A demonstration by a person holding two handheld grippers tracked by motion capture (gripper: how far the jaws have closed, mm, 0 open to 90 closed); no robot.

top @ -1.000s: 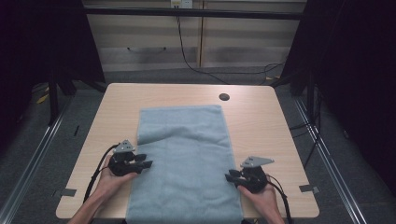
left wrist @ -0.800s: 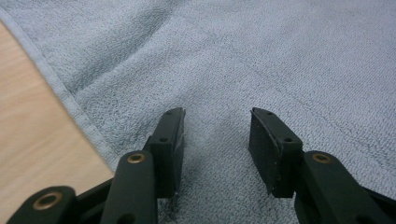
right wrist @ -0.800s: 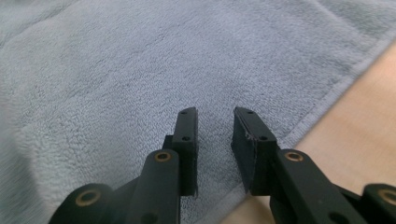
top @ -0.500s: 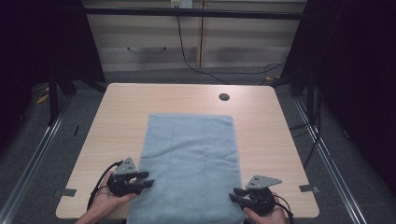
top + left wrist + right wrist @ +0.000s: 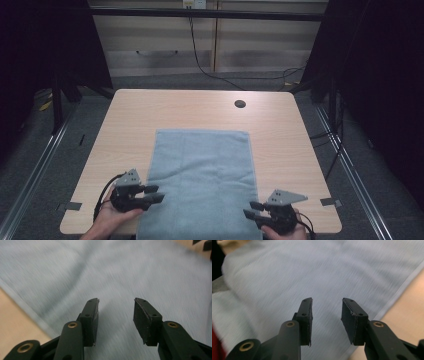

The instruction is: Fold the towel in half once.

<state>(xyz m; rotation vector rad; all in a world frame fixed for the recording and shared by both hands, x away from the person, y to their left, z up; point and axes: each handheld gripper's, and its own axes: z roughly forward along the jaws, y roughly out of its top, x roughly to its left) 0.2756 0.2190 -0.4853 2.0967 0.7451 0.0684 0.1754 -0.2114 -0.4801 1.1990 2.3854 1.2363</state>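
A light blue towel (image 5: 202, 180) lies flat on the wooden table (image 5: 130, 120), its near end reaching over the front edge. My left gripper (image 5: 156, 194) stands open at the towel's left edge near the front, jaws pointing right. In the left gripper view the towel (image 5: 125, 270) spreads under the gripper (image 5: 115, 312), with nothing between the jaws. My right gripper (image 5: 251, 209) is open at the towel's right front edge, pointing left. The right gripper view shows the towel (image 5: 299, 272) below the parted jaws of the gripper (image 5: 327, 311), which hold nothing.
A round black cable hole (image 5: 240, 104) sits in the table at the back right. Bare wood runs left and right of the towel. Tape marks (image 5: 329, 202) lie near the front corners. Cabinets and cables stand behind the table; dark drapes flank it.
Both grippers have pulled back toward the front edge, drawing the towel nearer. The towel's folded far left corner is now flat. Both sets of jaws now stand apart from the cloth.
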